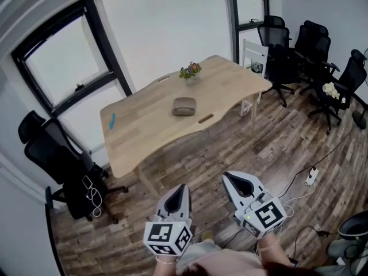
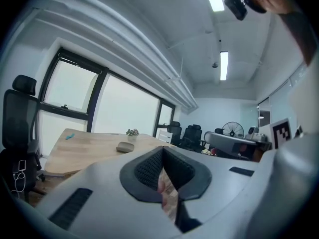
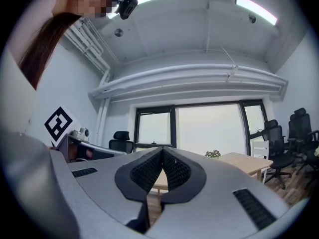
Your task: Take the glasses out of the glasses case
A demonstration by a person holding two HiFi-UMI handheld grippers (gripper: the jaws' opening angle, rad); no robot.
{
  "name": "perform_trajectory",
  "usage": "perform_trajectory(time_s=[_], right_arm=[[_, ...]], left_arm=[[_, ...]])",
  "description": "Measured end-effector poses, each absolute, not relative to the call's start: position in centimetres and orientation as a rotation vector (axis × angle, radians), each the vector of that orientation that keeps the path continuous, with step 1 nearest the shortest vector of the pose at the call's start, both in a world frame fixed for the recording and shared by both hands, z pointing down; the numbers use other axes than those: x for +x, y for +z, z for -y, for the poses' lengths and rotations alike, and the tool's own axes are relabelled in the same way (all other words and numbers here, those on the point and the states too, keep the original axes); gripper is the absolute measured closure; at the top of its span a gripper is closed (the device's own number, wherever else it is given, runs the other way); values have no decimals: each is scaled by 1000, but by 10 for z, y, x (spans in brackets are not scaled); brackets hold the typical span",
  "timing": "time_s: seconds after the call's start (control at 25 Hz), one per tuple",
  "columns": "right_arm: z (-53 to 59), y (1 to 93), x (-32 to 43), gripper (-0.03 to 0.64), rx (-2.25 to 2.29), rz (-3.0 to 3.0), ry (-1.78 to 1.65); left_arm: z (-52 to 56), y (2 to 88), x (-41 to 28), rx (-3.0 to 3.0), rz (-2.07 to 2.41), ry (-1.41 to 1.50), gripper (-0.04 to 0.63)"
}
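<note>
A grey-brown glasses case (image 1: 184,106) lies closed near the middle of the wooden table (image 1: 149,131); it also shows small in the left gripper view as the case (image 2: 124,146). The glasses are hidden. My left gripper (image 1: 183,187) and right gripper (image 1: 227,176) hang over the floor, well short of the table, near my body. Both have their jaws pressed together at the tips with nothing between them. The left gripper (image 2: 162,149) points toward the table; the right gripper (image 3: 162,149) points at the windows.
A small plant (image 1: 190,71) stands at the table's far edge and a blue object (image 1: 111,119) lies at its left end. Black office chairs (image 1: 299,50) crowd the right wall; another chair (image 1: 63,165) stands left. A power strip (image 1: 311,177) and cables lie on the wooden floor.
</note>
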State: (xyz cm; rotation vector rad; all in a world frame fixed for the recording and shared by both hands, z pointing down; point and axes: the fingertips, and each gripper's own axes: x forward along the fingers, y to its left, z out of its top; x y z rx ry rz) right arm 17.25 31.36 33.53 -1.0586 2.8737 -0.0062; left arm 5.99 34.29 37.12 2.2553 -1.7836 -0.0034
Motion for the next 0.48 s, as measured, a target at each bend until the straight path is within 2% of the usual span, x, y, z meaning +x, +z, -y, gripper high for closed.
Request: perform_trajectory(time_s=[0.48], right_arm=[[-262,334,130,617,-1147,-2787,-13]], left_arm=[[-295,370,17,2305,1722,-5,594]])
